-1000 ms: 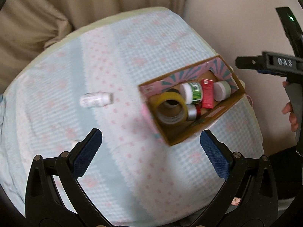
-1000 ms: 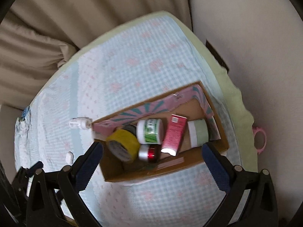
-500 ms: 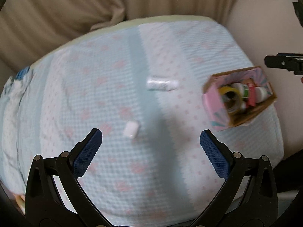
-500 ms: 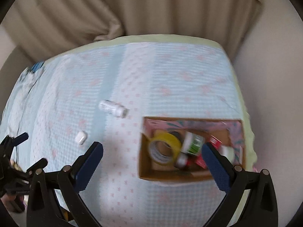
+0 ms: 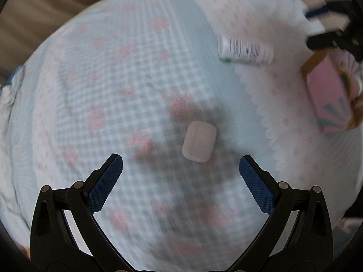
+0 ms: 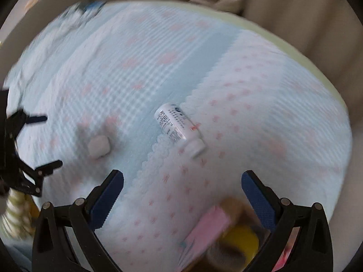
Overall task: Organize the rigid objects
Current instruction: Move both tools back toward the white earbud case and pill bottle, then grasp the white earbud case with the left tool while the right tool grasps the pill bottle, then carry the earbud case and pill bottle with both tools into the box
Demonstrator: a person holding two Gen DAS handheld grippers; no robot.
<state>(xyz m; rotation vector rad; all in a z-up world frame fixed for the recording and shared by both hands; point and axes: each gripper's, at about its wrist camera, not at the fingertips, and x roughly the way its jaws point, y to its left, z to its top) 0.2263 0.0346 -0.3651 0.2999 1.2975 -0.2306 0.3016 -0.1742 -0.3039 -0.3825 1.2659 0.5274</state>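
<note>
A small white rounded case (image 5: 199,142) lies flat on the checked blue cloth, just ahead of my open, empty left gripper (image 5: 180,167). It also shows in the right wrist view (image 6: 99,146). A white bottle (image 6: 179,128) with printed text lies on its side ahead of my open, empty right gripper (image 6: 182,184); it shows blurred in the left wrist view (image 5: 246,50). The cardboard box (image 5: 329,95) with pink sides stands at the right; the right wrist view shows its corner (image 6: 213,229) with a yellow tape roll (image 6: 241,241) inside. The left gripper shows at the left edge of the right wrist view (image 6: 38,142).
The cloth (image 5: 113,90) with pink motifs covers a rounded table. Beige curtains (image 6: 272,11) hang behind it. The right gripper's fingers (image 5: 329,22) show at the top right of the left wrist view.
Both grippers have come down and moved left, away from the box. The white case now lies close before the left gripper and the bottle before the right one.
</note>
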